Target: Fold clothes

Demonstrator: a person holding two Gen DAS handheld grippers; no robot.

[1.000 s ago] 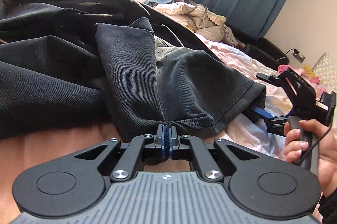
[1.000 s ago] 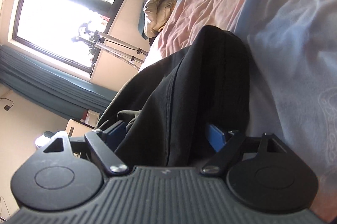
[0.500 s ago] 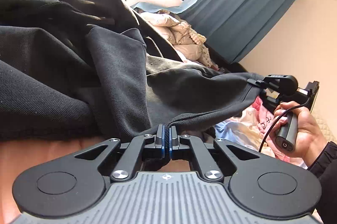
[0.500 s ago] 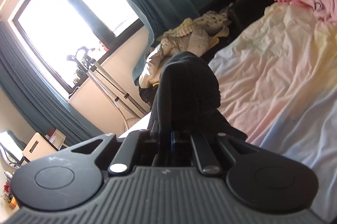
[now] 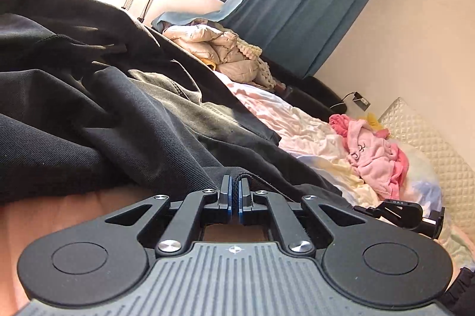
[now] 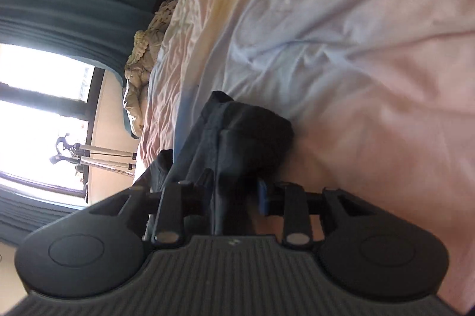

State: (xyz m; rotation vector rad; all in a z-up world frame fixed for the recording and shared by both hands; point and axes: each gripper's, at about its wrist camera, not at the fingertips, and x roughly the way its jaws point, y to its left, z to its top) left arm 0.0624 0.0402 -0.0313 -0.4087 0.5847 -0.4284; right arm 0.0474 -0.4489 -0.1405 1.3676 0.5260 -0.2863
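Black garment [image 5: 124,120] hem pinched in left claw [image 5: 235,194], on bed sheet [image 5: 311,134]

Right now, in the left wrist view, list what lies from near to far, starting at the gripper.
Left gripper → black garment → bedsheet → beige jacket → teal curtain.

no legible text, labels, brands or numbers anywhere
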